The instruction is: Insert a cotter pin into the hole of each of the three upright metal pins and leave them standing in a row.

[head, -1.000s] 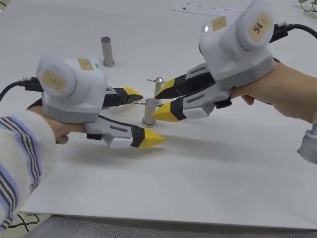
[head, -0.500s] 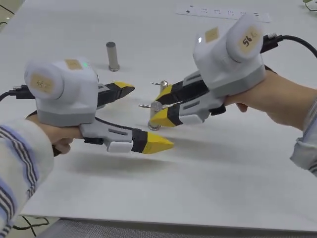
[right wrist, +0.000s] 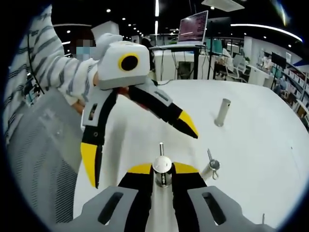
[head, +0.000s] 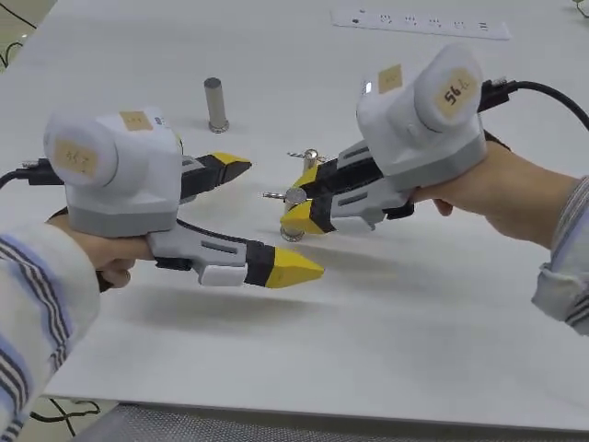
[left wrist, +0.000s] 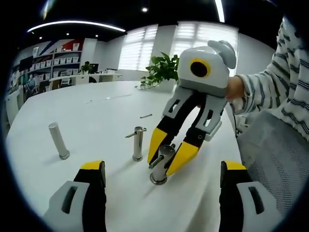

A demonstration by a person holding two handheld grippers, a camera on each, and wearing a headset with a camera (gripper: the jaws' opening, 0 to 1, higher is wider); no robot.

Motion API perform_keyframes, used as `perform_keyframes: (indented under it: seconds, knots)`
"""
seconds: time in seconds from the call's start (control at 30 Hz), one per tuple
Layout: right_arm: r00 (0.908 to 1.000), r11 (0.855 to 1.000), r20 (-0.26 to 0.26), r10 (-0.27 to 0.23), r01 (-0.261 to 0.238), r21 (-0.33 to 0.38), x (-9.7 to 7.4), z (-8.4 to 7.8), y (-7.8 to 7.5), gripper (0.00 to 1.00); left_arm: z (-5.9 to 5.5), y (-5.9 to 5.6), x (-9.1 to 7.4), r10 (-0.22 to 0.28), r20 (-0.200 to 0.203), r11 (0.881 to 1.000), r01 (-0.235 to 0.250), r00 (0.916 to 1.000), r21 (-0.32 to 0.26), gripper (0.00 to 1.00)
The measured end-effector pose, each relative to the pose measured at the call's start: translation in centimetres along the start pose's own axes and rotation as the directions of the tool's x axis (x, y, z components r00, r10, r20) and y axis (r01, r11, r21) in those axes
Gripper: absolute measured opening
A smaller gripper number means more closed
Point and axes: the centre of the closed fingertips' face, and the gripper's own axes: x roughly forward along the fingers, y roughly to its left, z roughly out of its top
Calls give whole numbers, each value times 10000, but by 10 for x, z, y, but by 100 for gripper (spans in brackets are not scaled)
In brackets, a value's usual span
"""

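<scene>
The middle metal pin (head: 294,197) stands on the white table (head: 433,304) with a cotter pin through its top. My right gripper (head: 300,196) is shut on it; its yellow tips press both sides of the pin (right wrist: 162,166). My left gripper (head: 269,217) is open, a short way left of that pin and apart from it; the pin (left wrist: 161,163) shows ahead between the wide jaws. Just behind stands a second pin (head: 311,159) that also carries a cotter pin. A bare third pin (head: 215,103) stands farther back on the left.
A loose cotter pin (left wrist: 146,115) lies on the table beyond the pins. A white power strip (head: 419,23) runs along the far edge. The near edge of the table (head: 304,416) is close to the person's sleeves.
My left gripper has drawn back to the left, away from the middle pin and its cotter pin. The right gripper has stayed shut on that pin.
</scene>
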Motion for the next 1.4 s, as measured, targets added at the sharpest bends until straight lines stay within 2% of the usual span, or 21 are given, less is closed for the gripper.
perform_keyframes:
  seconds: [0.27,0.37,0.47,0.6,0.8,1.03,1.17,1.33,1.4]
  knots:
    - [9999,9966,-165,26,-40,-821,-2,-1,1,14,-7,1,0,33,-296,9999,-36,9996,-111,99]
    - [9994,9888,-209,264,-292,-1464,-6,-3,3,14,-7,4,0,158,-342,9998,-161,9993,-81,99]
    - [9994,9874,-64,332,-338,-1547,-15,-4,2,14,-4,5,-1,249,-223,9996,-253,9994,-156,99]
    - [9978,9864,247,615,-570,-1543,-37,-2,-2,14,-2,8,-1,319,-185,9992,-323,9993,-223,99]
    - [9981,9833,92,608,-584,-1721,-63,-19,-22,14,0,13,-3,537,-281,9985,-539,9982,-60,96]
    - [9991,9864,-152,385,-404,-1592,-74,-40,-44,14,-3,15,-3,569,-431,9982,-576,9975,-152,97]
    - [9988,9876,-386,316,-371,-1524,-76,-49,-50,14,-6,16,-3,591,-565,9980,-601,9967,-172,97]
    - [9989,9899,-308,343,-382,-1364,-77,-53,-55,14,-7,18,-4,709,-633,9972,-722,9955,-197,97]
    - [9990,9904,-264,358,-390,-1328,-77,-53,-57,14,-5,24,-5,1040,-559,9943,-1051,9930,-165,97]
